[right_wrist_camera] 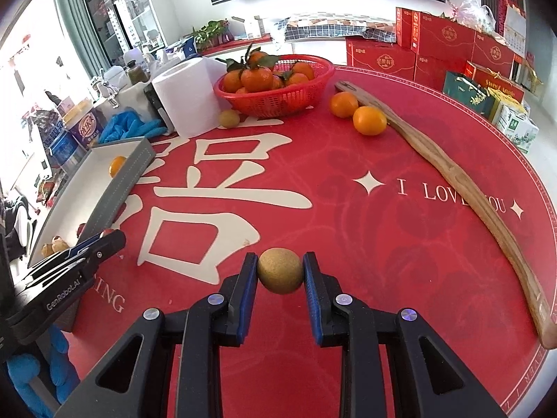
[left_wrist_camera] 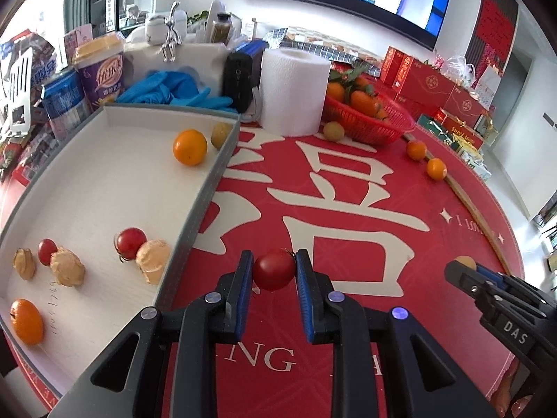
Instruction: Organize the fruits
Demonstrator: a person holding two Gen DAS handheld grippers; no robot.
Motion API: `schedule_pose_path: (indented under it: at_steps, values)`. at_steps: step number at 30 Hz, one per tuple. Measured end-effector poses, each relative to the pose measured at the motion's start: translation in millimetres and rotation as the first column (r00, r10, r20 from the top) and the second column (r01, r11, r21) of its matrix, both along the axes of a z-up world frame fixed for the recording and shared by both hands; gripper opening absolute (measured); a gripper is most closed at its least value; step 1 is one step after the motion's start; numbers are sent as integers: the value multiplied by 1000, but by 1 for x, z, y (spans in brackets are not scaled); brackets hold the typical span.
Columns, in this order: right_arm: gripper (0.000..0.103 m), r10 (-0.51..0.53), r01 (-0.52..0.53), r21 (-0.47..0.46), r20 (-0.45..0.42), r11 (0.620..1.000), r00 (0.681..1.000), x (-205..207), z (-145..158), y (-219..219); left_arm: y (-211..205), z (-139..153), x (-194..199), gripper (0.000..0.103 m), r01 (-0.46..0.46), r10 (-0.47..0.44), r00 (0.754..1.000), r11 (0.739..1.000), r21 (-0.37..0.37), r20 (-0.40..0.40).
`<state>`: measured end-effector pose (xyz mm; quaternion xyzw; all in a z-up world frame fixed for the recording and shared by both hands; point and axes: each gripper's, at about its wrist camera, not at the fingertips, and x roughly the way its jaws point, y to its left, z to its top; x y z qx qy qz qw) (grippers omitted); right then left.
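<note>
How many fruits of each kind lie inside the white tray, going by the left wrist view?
Oranges: 2
Cherry tomatoes: 2
Papery-husked fruits: 3
Tan round fruit: 1
Total: 8

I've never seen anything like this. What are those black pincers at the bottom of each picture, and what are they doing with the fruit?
They are two hand-held grippers, each with a camera looking along its fingers, so each picture is one gripper's own view. The left gripper is shut on a cherry tomato; the right gripper is shut on a small brown round fruit. On the red tablecloth stand a white tray holding sorted fruit, a red basket of tangerines, two loose oranges and a paper roll.
</note>
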<state>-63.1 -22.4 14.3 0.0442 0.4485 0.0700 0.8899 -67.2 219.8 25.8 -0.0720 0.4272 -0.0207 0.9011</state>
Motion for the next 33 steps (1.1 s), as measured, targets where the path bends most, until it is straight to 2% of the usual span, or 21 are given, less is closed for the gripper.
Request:
schedule_pose_path:
  at_steps: [11, 22, 33]
  values:
    - [27, 63, -63, 2, -2, 998, 998, 8, 12, 36, 32, 18, -6, 27, -52, 51, 997, 999, 16, 59]
    - [27, 199, -199, 11, -3, 980, 980, 22, 26, 97, 77, 22, -9, 27, -140, 136, 988, 989, 42, 77]
    - [28, 318, -308, 139, -53, 941, 947, 43, 40, 134, 129, 30, -11, 27, -223, 218, 972, 973, 54, 88]
